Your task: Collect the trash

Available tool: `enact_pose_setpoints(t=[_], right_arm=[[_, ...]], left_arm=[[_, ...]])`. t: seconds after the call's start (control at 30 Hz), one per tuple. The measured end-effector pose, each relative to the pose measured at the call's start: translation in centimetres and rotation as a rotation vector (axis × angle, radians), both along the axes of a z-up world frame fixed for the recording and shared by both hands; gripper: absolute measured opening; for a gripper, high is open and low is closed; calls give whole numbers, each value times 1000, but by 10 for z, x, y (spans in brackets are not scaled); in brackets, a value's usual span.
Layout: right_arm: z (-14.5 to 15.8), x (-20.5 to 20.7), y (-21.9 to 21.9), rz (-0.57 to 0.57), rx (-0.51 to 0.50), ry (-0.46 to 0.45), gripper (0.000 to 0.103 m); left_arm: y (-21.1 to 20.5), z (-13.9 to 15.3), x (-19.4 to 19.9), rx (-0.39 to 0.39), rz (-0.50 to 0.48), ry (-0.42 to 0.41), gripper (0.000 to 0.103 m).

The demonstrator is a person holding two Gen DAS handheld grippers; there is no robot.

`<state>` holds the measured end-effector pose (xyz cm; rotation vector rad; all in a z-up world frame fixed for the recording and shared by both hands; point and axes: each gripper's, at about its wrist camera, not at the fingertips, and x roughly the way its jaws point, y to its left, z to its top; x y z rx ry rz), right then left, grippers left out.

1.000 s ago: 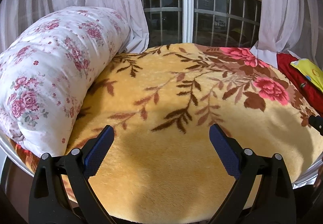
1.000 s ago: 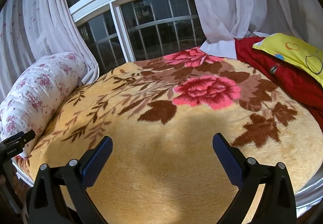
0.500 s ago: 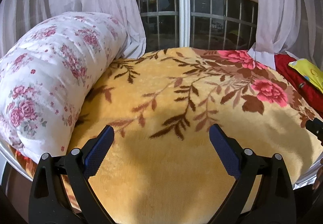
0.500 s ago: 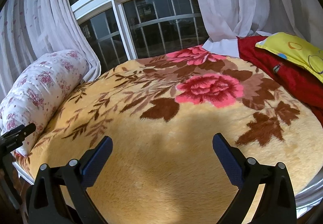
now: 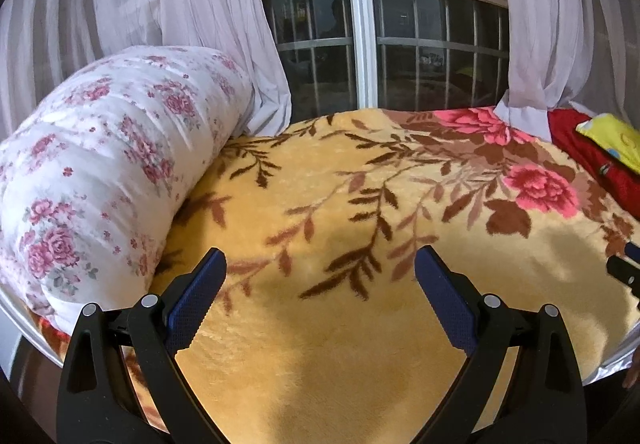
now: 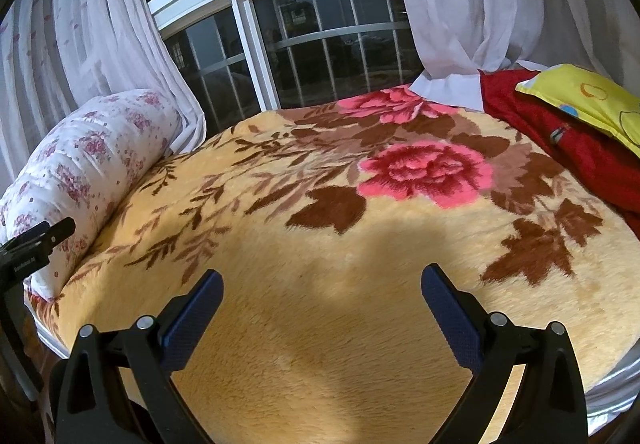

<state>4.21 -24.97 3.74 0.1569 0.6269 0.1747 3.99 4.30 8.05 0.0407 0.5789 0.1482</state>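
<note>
Both claws hovering over the bed w/ its yellow floral blanket [image 5: 320, 324]: left claw [image 5: 320, 268] released, right claw [image 6: 320, 284] released, both empty. No trash showing in either view. Looks like we're searching; next up, prob. scanning elsewhere for trash.

The yellow pillow [image 6: 592, 104] runs off the right edge in both views, and the red cloth [image 6: 580, 156] under it is cut off there too. Of the right gripper [image 5: 624, 268] the left wrist view catches only a dark tip (jaw position unreadable) — the window panes [image 5: 436, 52] show mere dim reflections.
</note>
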Motion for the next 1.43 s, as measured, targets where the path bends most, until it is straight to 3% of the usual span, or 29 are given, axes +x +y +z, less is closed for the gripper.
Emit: enact_pose_setpoints(t=[0.2,0.37,0.57,1.1,1.43], right_arm=[[-3,-1,3,6,-6,2,98],[-4,-2,6,11,-8,2,98],[-8,0,11,27,-25,13,98],[-14,2,19,50,-45,22,98],[-8,7,5,19,-55,9,98]], left_arm=[[5,-1,3,12,34,-2,93],[5,2,1,114,156,-44,94],[16,6,0,57,147,-60,95],[22,2,3,18,142,-65,95],[22,-6,10,13,143,-24,95]])
